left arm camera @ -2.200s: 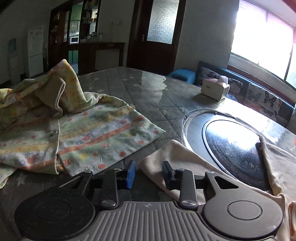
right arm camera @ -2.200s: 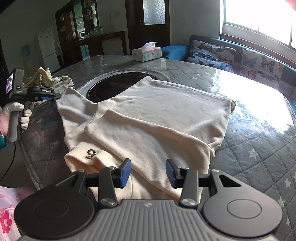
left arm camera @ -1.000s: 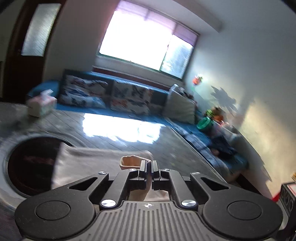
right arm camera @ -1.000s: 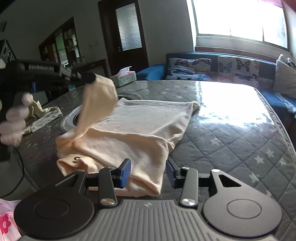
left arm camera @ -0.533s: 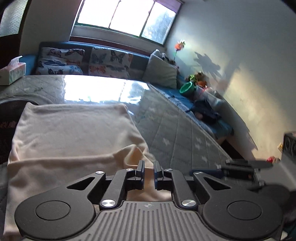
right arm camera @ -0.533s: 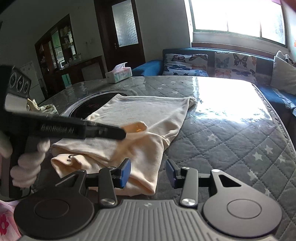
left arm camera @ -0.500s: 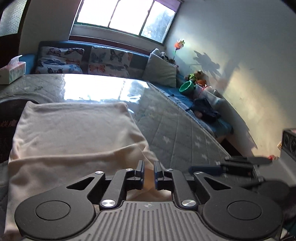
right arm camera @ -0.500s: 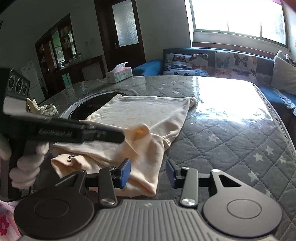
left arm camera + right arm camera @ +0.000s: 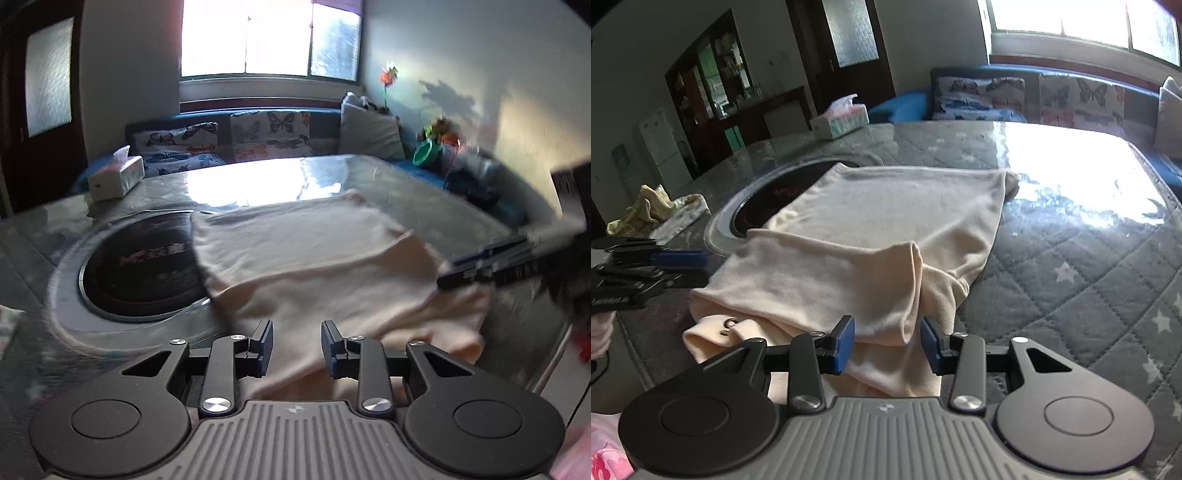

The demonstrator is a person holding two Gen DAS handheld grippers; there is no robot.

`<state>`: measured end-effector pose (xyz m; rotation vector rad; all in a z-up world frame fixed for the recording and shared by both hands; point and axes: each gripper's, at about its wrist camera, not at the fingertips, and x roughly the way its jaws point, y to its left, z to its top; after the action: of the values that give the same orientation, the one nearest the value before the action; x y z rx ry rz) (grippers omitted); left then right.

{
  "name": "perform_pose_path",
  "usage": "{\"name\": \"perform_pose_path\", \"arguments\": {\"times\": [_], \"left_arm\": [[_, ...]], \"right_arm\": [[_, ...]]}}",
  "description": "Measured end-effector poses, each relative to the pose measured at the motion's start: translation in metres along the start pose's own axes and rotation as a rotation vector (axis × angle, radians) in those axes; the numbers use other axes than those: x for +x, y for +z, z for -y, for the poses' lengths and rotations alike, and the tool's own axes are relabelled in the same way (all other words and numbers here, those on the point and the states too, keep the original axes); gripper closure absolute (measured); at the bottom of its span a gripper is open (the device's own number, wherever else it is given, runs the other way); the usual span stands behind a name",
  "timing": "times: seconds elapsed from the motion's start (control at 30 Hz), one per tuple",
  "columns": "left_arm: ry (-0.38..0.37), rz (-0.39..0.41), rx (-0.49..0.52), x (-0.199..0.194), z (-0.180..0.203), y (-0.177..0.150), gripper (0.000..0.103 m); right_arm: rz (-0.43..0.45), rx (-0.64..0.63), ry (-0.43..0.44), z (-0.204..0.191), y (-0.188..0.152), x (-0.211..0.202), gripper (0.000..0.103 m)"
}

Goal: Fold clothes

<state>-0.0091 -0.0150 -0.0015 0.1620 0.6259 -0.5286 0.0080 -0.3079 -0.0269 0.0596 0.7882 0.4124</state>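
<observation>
— Where is the left gripper (image 9: pixel 297 345)?
— Low centre of its own view, jaws parted, just been opening, nothing pinched between them

— And the right gripper (image 9: pixel 887 345)?
— Low centre too, blue pads apart, angled downward; a gloved hand (image 9: pixel 600 334) shows at the left edge

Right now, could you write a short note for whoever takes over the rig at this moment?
Left gripper: its jaws have just been opening, nothing pinched, the cloth lies below them.
Right gripper: open, fabric beneath, not clamped.
Cream garment: flat on the quilted table, partly over the round inset cooktop, one sleeve folded across the body.
Patterned garment: crumpled at the far edge, untouched.
Left: finish folding the cream garment, then the patterned one.
</observation>
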Motion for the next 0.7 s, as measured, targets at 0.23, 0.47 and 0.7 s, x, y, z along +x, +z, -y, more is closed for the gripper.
{"name": "perform_pose_path", "arguments": {"times": [0.23, 0.47, 0.7], "left_arm": [[-0.017, -0.028, 0.147, 0.006, 0.008, -0.015, 0.072], [0.012, -0.01, 0.245, 0.011, 0.011, -0.024, 0.091], [0.01, 0.029, 0.21, -0.001, 0.0, -0.021, 0.097]], "right_arm": [[-0.019, -0.007, -0.033, -0.002, 0.004, 0.003, 0.085], [-0.019, -0.027, -0.059, -0.008, 0.01, 0.0, 0.095], [0.004, -0.042, -0.044, -0.019, 0.014, -0.02, 0.099]]}}
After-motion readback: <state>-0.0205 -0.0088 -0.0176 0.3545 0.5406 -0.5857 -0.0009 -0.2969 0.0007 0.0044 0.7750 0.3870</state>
